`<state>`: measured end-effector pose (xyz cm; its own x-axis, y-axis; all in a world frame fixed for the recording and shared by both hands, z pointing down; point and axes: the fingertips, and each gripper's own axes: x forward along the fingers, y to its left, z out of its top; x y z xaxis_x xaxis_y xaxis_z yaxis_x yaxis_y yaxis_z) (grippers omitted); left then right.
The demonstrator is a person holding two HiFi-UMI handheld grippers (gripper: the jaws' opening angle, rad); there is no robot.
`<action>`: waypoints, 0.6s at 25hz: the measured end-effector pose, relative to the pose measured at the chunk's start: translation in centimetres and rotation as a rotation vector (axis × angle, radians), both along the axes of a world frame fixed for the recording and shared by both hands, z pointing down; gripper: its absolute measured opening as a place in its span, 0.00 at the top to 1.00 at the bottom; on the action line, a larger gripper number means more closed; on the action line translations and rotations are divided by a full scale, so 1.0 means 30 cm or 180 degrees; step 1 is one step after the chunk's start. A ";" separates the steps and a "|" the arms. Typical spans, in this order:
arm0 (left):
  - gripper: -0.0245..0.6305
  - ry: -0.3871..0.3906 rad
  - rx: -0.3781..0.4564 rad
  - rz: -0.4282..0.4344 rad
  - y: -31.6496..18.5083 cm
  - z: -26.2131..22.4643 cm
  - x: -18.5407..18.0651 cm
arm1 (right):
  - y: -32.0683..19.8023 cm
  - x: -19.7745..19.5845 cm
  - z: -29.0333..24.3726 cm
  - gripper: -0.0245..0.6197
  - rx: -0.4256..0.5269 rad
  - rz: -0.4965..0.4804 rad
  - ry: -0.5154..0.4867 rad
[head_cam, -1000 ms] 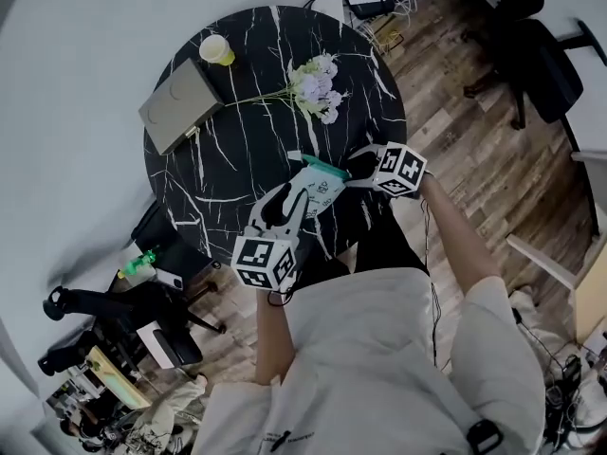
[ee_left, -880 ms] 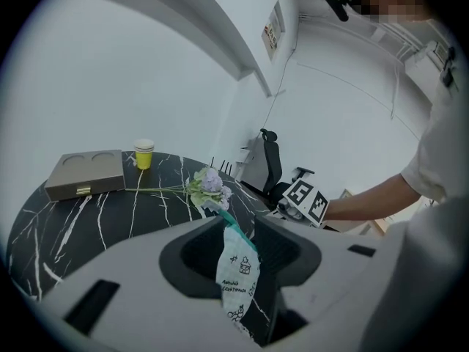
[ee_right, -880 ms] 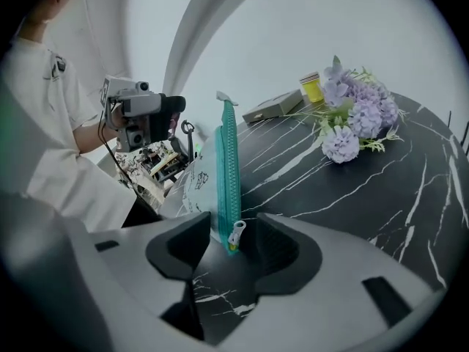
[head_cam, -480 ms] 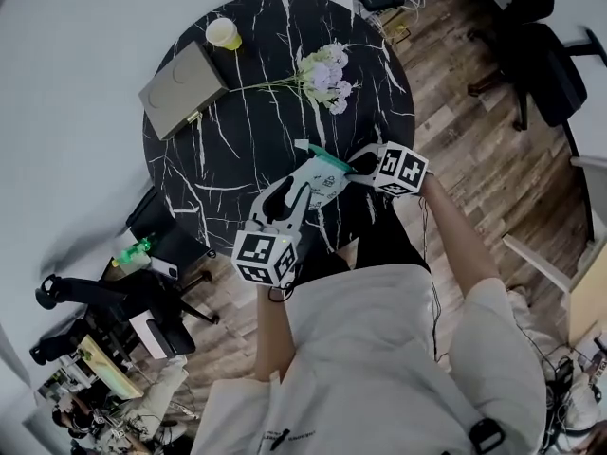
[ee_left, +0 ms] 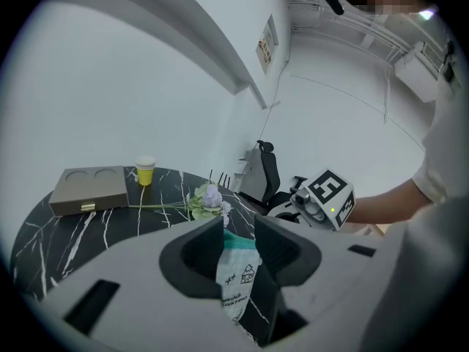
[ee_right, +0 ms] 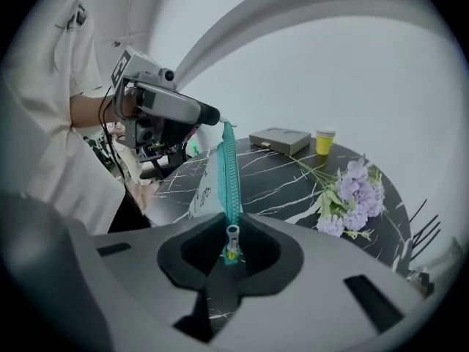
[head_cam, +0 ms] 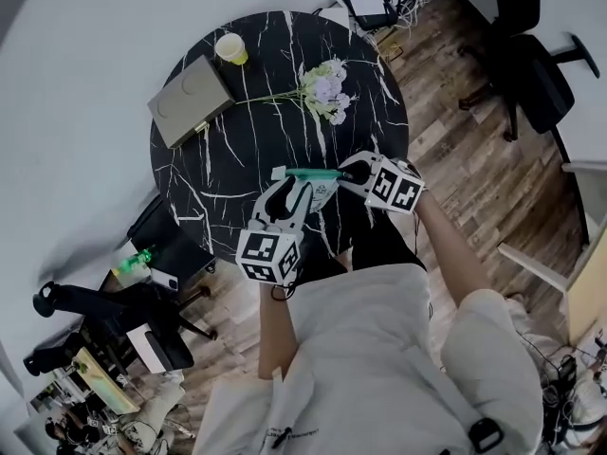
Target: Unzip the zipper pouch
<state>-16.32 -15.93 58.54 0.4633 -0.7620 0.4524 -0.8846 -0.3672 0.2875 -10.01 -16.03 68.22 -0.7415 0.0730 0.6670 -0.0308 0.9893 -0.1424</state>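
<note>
My left claw (ee_left: 239, 244) is narrowed onto a white fabric zipper pouch (ee_left: 238, 284) printed with small drawings. One end of it stands pinched between the two dark pads and hangs down just beneath them, clear of the round black marble-patterned desk (head_cam: 237, 159) below. From the right gripper view, the pouch stretches away from my right claw (ee_right: 232, 251) toward the left one. Its teal zipper (ee_right: 229, 174) is turned edge-up and runs in a straight line directly ahead of the right claw's jaws. The small silver metal zipper pull (ee_right: 232, 235) sits right between those jaws, upright, with a bit of teal and yellow at its lower end. The jaws are closing on it, and the pads have drawn in against the bottom of the pull, so the right claw is narrow and has the pull in its pinch. In the head view the two claws face each other across the pouch, left claw nearer the person's body, right claw off to its right, both above the near edge of the desk. Well ahead of the left claw, on the far side of the desk, lie a flat grey-brown rectangular box (head_cam: 192, 100) and a yellow paper cup (head_cam: 230, 47) beside it. A spray of pale lilac artificial flowers (head_cam: 325, 88) lies well ahead of the right claw, its stem pointing toward the box.
</note>
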 end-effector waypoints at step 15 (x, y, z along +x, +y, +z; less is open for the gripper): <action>0.73 -0.1272 0.0182 0.1323 0.033 -0.090 0.043 | 0.031 -0.083 -0.234 0.88 0.0942 -0.0630 0.0324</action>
